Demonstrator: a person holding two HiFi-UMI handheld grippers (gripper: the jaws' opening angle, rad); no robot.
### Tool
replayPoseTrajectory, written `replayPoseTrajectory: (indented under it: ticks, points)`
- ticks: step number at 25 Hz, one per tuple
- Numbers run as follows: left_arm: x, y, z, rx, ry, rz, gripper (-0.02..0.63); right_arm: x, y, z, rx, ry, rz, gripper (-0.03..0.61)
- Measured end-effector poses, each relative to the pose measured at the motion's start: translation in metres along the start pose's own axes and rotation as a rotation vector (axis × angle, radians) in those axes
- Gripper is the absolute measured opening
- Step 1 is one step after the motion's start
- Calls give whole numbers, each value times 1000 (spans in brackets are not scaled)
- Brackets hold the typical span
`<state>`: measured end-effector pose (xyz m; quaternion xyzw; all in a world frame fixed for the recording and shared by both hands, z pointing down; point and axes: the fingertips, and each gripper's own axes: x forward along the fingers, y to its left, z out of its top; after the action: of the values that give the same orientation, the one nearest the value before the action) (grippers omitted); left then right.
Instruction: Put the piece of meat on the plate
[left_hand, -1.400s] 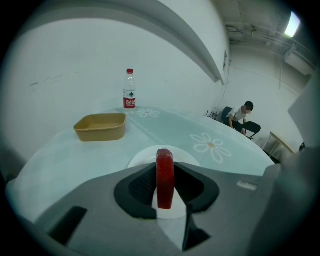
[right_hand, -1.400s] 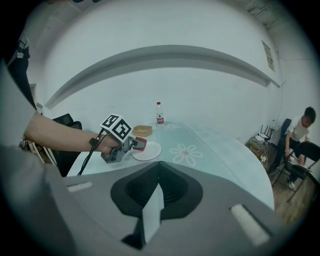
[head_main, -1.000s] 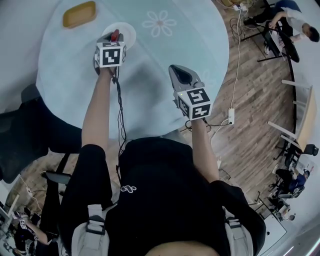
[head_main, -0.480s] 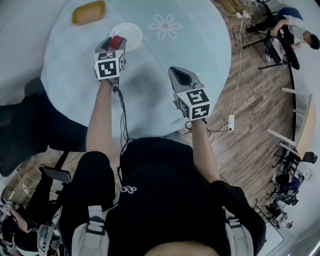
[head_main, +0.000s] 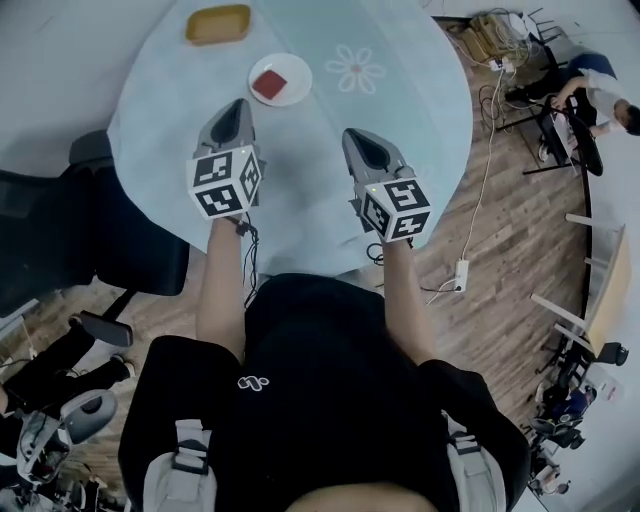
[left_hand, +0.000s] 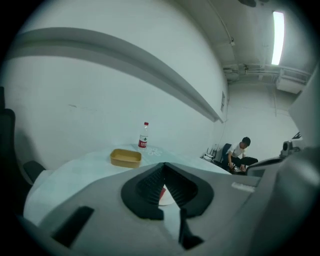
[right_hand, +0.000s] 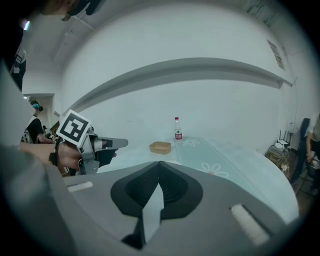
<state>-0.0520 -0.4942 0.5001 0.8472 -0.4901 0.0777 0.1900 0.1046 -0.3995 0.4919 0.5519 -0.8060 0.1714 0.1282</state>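
Counts: 1 table (head_main: 400, 120) with a pale blue cloth, 1 white plate (head_main: 292, 70), 1 piece of meat (head_main: 268, 84), 1 yellow tray (head_main: 218, 23), 1 water bottle (left_hand: 143, 136), 2 grippers, each with 1 marker cube.

Meat: red slab lying flat on the plate, upper middle of the head view, nothing touching it. In the left gripper view a red sliver of it (left_hand: 162, 192) and the white plate edge (left_hand: 168, 199) show through the notch behind the jaw tips.

Tray: top of the head view, up and left of the plate and apart from it. I cannot tell from these views whether it holds anything. The bottle stands upright behind the tray (left_hand: 125, 157) in the left gripper view, and also shows in the right gripper view (right_hand: 177, 129).

Left gripper (head_main: 240, 103): centre-left of the head view, below the plate and well apart from it. Its jaws are closed tip to tip with nothing between them, as its own view shows (left_hand: 163, 166). It touches nothing.

Right gripper (head_main: 352, 133): centre of the head view, right of the left one, over the table's near edge. Its jaws are pressed together and empty (right_hand: 159, 163), touching nothing. Its view shows the left gripper (right_hand: 95, 147) at mid-left, held in a hand.

Background: one seated person (head_main: 600, 85) at the upper right of the head view.
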Motion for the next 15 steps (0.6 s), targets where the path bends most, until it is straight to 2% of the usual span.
replayPoseTrajectory:
  ticks: [4,7,15]
  points:
    - [-63,-20,30,27,-68,69,-6,-19,33,34,8,-112,73,9]
    - [-91,-42,44,69,-103,85,-5,-33,48,61,18,-181,114,9]
    - [-129,-85,63,200,-150,68,-5,-45,58,74,18,-207,70,8]
